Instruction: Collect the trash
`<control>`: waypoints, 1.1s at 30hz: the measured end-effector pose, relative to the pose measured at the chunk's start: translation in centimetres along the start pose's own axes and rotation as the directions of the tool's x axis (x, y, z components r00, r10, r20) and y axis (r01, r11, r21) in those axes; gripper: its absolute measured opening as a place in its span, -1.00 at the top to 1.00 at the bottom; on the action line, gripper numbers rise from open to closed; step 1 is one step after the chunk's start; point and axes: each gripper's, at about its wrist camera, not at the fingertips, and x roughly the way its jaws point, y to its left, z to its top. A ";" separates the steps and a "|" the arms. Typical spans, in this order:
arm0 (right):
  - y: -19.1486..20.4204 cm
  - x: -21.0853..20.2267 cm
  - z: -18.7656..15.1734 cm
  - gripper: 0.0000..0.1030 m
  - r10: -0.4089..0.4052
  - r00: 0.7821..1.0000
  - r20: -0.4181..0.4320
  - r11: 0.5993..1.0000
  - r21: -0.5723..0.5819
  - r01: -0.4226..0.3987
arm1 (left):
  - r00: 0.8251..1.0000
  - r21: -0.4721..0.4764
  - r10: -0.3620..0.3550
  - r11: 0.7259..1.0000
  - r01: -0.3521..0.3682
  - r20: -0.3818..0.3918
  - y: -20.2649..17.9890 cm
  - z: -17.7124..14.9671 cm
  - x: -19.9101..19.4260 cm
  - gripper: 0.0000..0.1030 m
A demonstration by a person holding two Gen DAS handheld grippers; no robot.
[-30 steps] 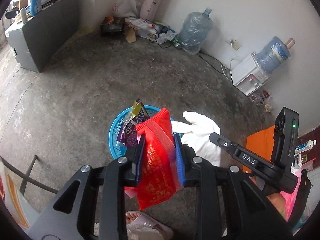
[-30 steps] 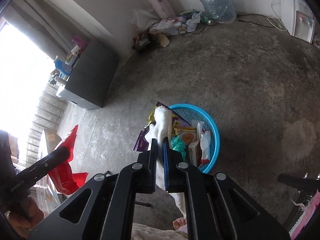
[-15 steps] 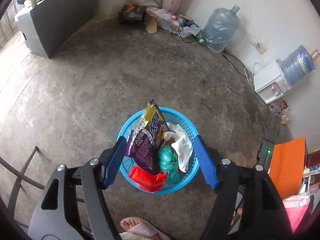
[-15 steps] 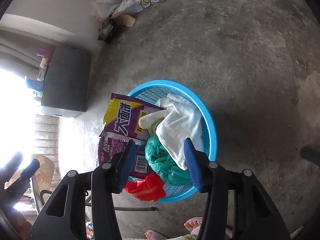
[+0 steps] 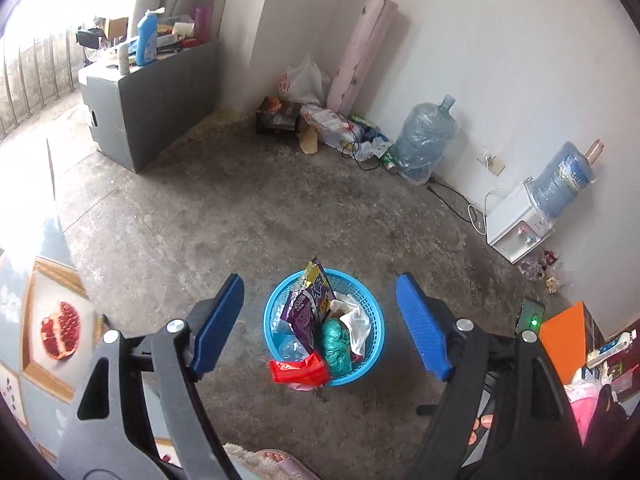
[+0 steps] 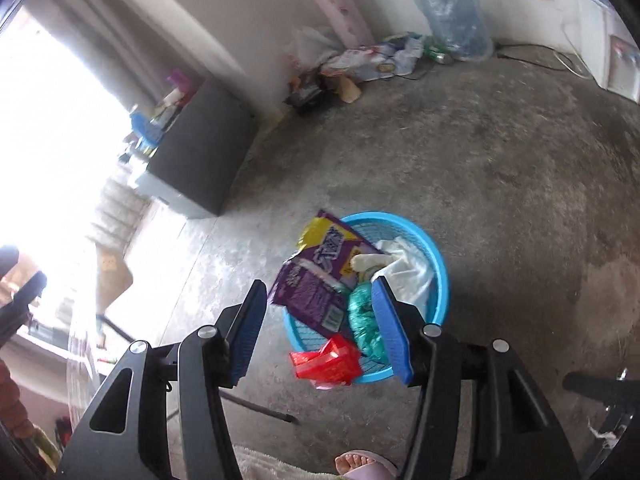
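A blue plastic basket (image 5: 379, 332) (image 6: 440, 276) stands on the concrete floor, full of rubbish. In it are a purple and yellow snack packet (image 5: 304, 312) (image 6: 308, 292), a white cloth (image 5: 358, 324) (image 6: 408, 272) and a green bag (image 5: 336, 340) (image 6: 364, 316). A red plastic bag (image 5: 298, 372) (image 6: 326, 364) hangs over its near rim. My left gripper (image 5: 318, 290) hovers above the basket, its jaws opening, nothing between them. My right gripper (image 6: 319, 284) is also above it, jaws opening and empty.
A grey cabinet (image 5: 148, 104) stands at the back left. Loose rubbish (image 5: 320, 120), a water jug (image 5: 424, 144) and a dispenser (image 5: 516, 228) with a floor cable line the far wall. An orange box (image 5: 560, 332) is at right. A slippered foot (image 6: 364, 464) is below.
The left gripper let go of the red bag and the right let go of the white cloth; both now lie in the basket. Both grippers opened and the left one drew up and back.
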 end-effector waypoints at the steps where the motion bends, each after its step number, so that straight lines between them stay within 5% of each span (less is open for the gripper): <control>1: 0.9 0.3 -0.6 -0.04 0.022 0.999 -0.028 0.999 -0.033 -0.023 | 1.000 0.002 0.013 1.000 -0.013 0.018 0.4 -0.5 -1.7 -0.44; 4: 2.9 3.4 -2.9 -0.02 0.048 0.985 -0.168 0.995 -0.078 -0.062 | 0.997 -0.012 0.044 0.999 -0.043 0.056 2.1 -2.2 -6.2 -0.45; 9: 3.2 12.2 -7.2 0.46 -0.027 0.916 -0.399 0.999 -0.052 0.006 | 0.986 -0.054 0.128 0.991 -0.122 0.111 6.3 -6.6 -12.9 -0.46; 15: 1.2 20.1 -8.7 0.65 -0.170 0.853 -0.493 0.984 -0.043 0.171 | 0.954 -0.178 0.290 0.946 -0.272 0.081 12.7 -12.6 -19.0 -0.46; 17: 0.7 21.2 -8.4 0.88 -0.149 0.857 -0.494 0.986 -0.006 0.168 | 0.943 -0.223 0.328 0.925 -0.308 0.057 14.6 -14.2 -20.0 -0.46; 22: -0.2 22.6 -7.3 0.88 -0.193 0.851 -0.488 0.971 0.029 0.237 | 0.927 -0.333 0.373 0.878 -0.344 0.024 18.0 -16.6 -21.7 -0.46; 27: -3.1 24.1 -7.9 0.88 -0.255 0.804 -0.538 0.934 0.077 0.348 | 0.928 -0.360 0.371 0.871 -0.334 0.037 18.6 -17.1 -21.9 -0.46; 31: -3.3 22.2 -7.2 0.71 -0.222 0.824 -0.522 0.942 0.104 0.319 | 0.931 -0.343 0.361 0.883 -0.321 0.059 17.6 -17.0 -21.7 -0.46; 33: -2.5 20.3 -6.6 0.33 -0.219 0.842 -0.493 0.952 0.080 0.295 | 0.932 -0.333 0.355 0.889 -0.314 0.069 17.1 -16.9 -21.6 -0.46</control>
